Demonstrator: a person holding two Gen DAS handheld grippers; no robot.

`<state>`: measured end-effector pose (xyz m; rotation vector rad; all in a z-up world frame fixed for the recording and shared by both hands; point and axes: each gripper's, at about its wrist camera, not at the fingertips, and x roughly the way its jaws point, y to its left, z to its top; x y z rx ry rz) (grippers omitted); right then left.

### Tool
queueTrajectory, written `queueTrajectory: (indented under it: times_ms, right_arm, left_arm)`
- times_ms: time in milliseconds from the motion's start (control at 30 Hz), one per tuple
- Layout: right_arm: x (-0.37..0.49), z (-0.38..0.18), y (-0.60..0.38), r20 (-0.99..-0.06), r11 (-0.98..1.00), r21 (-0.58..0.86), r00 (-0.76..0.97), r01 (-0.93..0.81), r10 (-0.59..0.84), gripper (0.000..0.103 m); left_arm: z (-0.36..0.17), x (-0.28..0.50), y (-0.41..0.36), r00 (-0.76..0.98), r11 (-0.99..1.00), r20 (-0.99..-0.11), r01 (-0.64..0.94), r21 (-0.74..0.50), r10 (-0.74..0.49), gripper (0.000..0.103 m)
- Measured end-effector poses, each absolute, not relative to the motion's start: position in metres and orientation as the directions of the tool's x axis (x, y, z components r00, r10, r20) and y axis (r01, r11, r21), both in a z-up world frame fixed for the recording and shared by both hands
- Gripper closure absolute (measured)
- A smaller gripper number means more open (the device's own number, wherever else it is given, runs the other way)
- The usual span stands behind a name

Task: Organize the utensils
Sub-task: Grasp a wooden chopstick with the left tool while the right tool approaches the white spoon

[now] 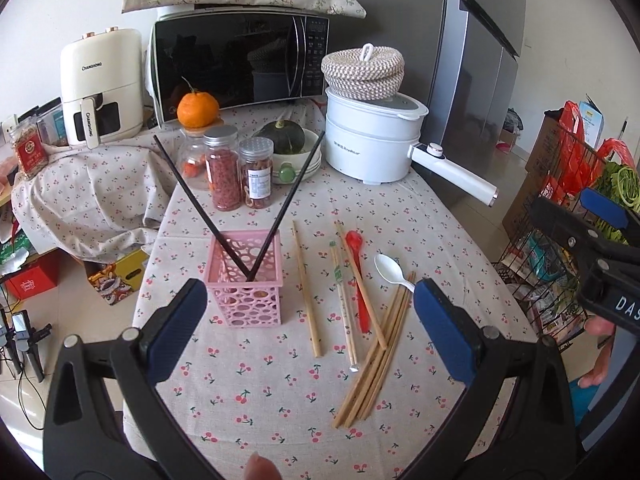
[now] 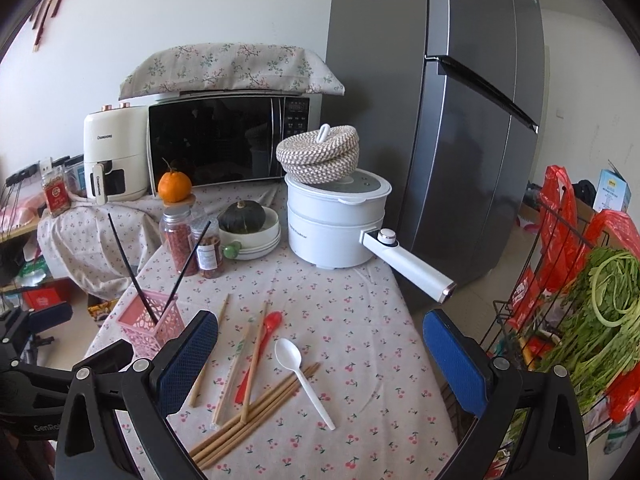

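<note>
Left wrist view: bamboo chopsticks (image 1: 376, 356) lengthwise away from camera, black chopsticks (image 1: 224, 216) V-splayed upward; both jaws wide, empty.

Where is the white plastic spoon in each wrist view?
Left wrist view: the white plastic spoon lies right of centre, bowl away from the camera, its handle reaching the bundle of wooden chopsticks.
Right wrist view: the spoon lies at lower centre, its handle crossing the same bundle.
Shared landmark: the pink utensil basket, left of the spoon in both.
</note>
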<state>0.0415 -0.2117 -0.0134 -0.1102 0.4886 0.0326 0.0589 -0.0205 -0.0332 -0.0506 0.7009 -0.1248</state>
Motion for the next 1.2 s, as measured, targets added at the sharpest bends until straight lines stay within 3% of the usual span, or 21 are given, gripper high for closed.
queueTrajectory:
  times_ms: [267,600,800,967,1067,1200]
  right_arm:
    - [0.071,-0.038,-0.232,-0.589,0.996,-0.087,0.808,-0.036,-0.022,0.000]
    - [0.116,-0.083,-0.256,-0.759,0.998,-0.024,0.650,-0.061,0.022,0.000]
    - [0.137,-0.104,-0.267,-0.812,0.997,0.037,0.580,-0.066,0.069,0.004]
    - [0.149,-0.114,-0.280,-0.831,0.996,0.079,0.549,-0.037,0.087,0.009]
    - [0.154,-0.119,-0.287,-0.841,0.995,0.093,0.533,-0.024,0.091,0.011]
    - [0.160,-0.127,-0.293,-0.855,0.994,0.109,0.508,-0.021,0.105,0.014]
  left_arm:
    - [-0.056,0.080,-0.042,0.642,0.988,-0.752,0.137,-0.077,-0.147,0.001]
    - [-0.084,0.108,-0.066,0.528,0.971,-0.823,0.213,-0.108,-0.208,0.004]
    - [-0.107,0.133,-0.085,0.438,0.956,-0.860,0.244,-0.165,-0.260,0.038]
    - [-0.120,0.163,-0.108,0.434,0.963,-0.872,0.233,-0.134,-0.227,0.064]
    - [-0.130,0.186,-0.117,0.430,0.973,-0.882,0.199,-0.115,-0.192,0.077]
    - [-0.147,0.213,-0.118,0.391,0.983,-0.906,0.139,-0.120,-0.166,0.085]
